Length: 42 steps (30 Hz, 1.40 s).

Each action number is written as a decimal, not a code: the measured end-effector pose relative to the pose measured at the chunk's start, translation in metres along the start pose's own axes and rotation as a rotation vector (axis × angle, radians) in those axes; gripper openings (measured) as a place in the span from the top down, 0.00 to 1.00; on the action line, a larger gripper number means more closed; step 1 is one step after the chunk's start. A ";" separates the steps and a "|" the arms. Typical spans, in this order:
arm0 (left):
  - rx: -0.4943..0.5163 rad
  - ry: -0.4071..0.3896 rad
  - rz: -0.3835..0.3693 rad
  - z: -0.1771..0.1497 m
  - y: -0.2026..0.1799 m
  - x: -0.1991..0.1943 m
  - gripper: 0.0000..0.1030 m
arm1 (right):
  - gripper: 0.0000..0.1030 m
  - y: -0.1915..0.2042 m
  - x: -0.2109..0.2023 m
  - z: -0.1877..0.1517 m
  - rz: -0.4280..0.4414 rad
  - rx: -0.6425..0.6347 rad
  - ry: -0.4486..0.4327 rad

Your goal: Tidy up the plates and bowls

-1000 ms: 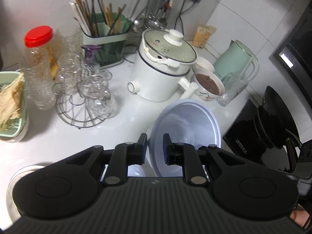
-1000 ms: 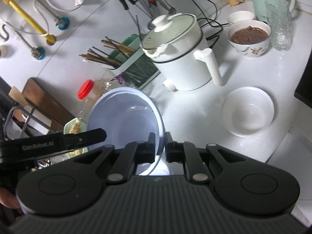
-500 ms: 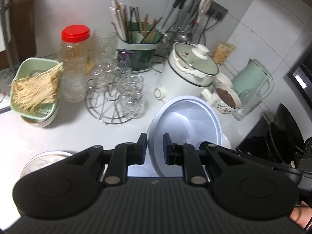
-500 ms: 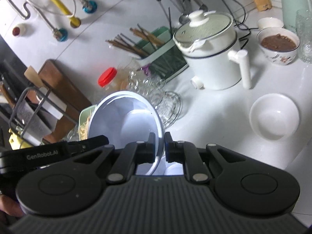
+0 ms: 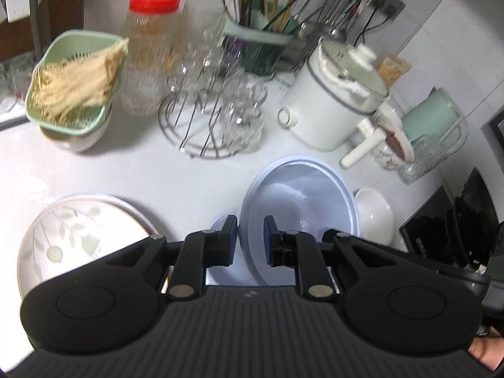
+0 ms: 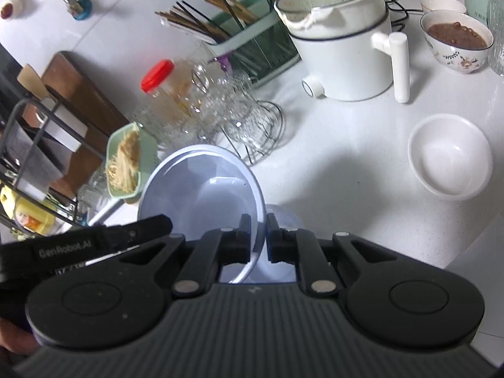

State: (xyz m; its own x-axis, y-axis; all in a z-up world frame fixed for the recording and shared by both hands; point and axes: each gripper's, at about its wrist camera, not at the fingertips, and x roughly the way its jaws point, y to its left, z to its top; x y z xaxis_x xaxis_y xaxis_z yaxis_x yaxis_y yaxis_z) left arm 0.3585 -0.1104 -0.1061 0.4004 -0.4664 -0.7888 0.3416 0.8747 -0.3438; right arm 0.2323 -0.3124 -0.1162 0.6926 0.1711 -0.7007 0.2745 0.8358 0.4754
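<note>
Above the near edge of the white worktop (image 6: 362, 189), a pale blue bowl (image 5: 299, 201) hangs tilted on its side, its hollow facing away from both cameras' near edges — each gripper pinches its rim. The left gripper (image 5: 250, 236) has its fingers clenched on the bowl's left rim, and the right gripper (image 6: 258, 239) is clamped on the opposite rim, so the bowl (image 6: 204, 195) sits between the two tools. Just under it, partly hidden, a second pale blue dish (image 5: 220, 271) rests on the worktop.

To the right of the held bowl, a small white bowl (image 6: 450, 157) stands empty and upright on the worktop, apart from the others. To the near left lies a large plate with a leaf pattern (image 5: 72, 236), flat on the worktop.

Farther back stands a white electric pot (image 5: 334, 100) with a glass lid and a white handle pointing toward the near side. Right of it is a patterned bowl of brown food (image 6: 456, 41), and a mint green kettle (image 5: 438, 119) stands just behind. In the middle, a wire rack of glass cups (image 5: 217, 116) stands beside a jar with a red lid (image 5: 151, 50). At far left, a green colander of pale noodles (image 5: 75, 82) sits on a white bowl — a green holder of chopsticks (image 5: 261, 41) stands behind the rack.
</note>
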 end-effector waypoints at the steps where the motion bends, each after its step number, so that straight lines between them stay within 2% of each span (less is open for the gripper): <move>1: -0.007 0.011 0.004 -0.003 0.002 0.004 0.81 | 0.88 0.000 0.004 -0.001 -0.007 -0.003 0.009; 7: -0.006 0.065 0.020 -0.016 0.014 0.034 0.81 | 0.88 -0.004 0.027 -0.009 -0.043 -0.027 0.039; 10: -0.031 0.129 0.017 -0.015 0.020 0.048 0.81 | 0.88 -0.008 0.037 -0.014 -0.064 -0.027 0.057; 16: 0.030 0.153 0.035 -0.011 0.018 0.064 0.81 | 0.86 -0.015 0.048 -0.020 -0.072 -0.009 0.070; 20: 0.007 0.164 0.024 -0.011 0.024 0.069 0.79 | 0.85 -0.019 0.054 -0.023 -0.065 0.013 0.071; 24: 0.020 0.120 0.037 -0.006 0.029 0.063 0.58 | 0.73 -0.018 0.052 -0.021 -0.075 0.026 0.056; 25: 0.019 0.110 0.042 -0.003 0.029 0.059 0.56 | 0.70 -0.016 0.050 -0.021 -0.068 0.018 0.043; 32: 0.029 0.061 0.026 0.019 0.023 0.029 0.55 | 0.68 0.001 0.021 -0.012 -0.065 -0.005 -0.045; 42: 0.124 0.001 0.005 0.028 -0.003 -0.014 0.55 | 0.68 0.016 -0.017 -0.001 -0.077 -0.002 -0.157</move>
State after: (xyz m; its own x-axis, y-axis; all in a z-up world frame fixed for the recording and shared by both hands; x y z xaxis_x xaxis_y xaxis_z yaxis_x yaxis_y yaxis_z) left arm 0.3760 -0.1105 -0.0799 0.4012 -0.4621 -0.7909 0.4421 0.8539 -0.2746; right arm 0.2245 -0.3009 -0.0974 0.7652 0.0229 -0.6434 0.3298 0.8443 0.4223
